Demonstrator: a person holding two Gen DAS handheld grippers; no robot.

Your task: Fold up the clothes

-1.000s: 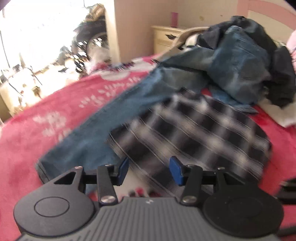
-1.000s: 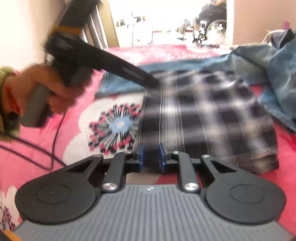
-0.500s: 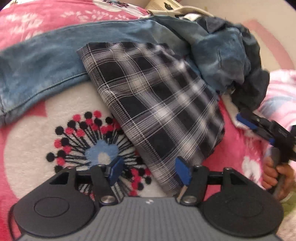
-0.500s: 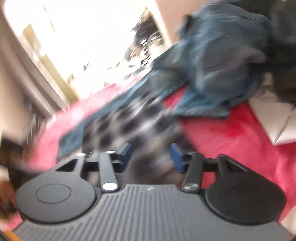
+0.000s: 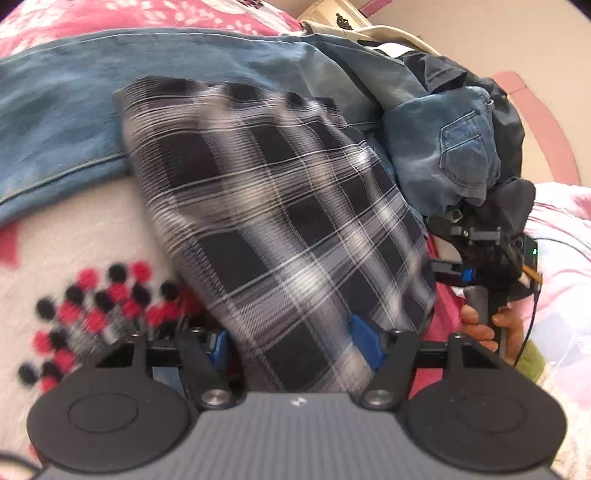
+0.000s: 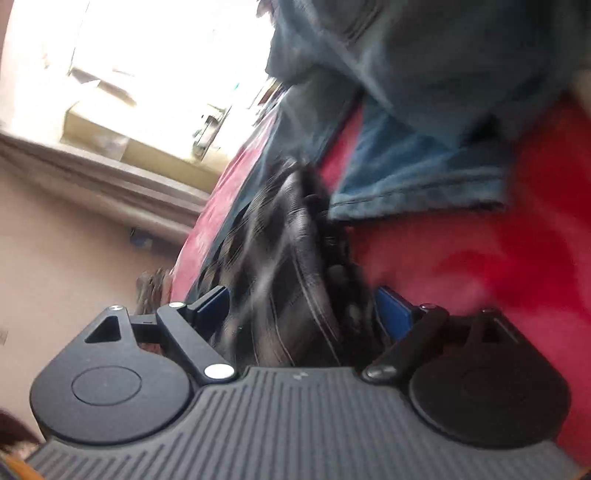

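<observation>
A folded black-and-white plaid garment (image 5: 280,206) lies on the pink floral bedspread (image 5: 74,236), its far edge over blue jeans (image 5: 74,110). My left gripper (image 5: 291,341) is open, its blue pads on either side of the plaid's near corner. My right gripper (image 6: 306,306) is open around the plaid's edge (image 6: 280,266), seen edge-on and blurred. The right gripper also shows in the left wrist view (image 5: 469,266), at the plaid's right edge, with a hand on its handle.
A heap of denim and dark clothes (image 5: 454,147) lies at the back right, close to the plaid. A blue denim hem (image 6: 413,184) lies just beyond my right gripper. A bedside cabinet (image 5: 332,14) and pink headboard (image 5: 546,122) stand behind.
Both grippers have moved in to the plaid garment, left at its near corner, right at its right edge. The right gripper opened wider and tilted low to the bed.
</observation>
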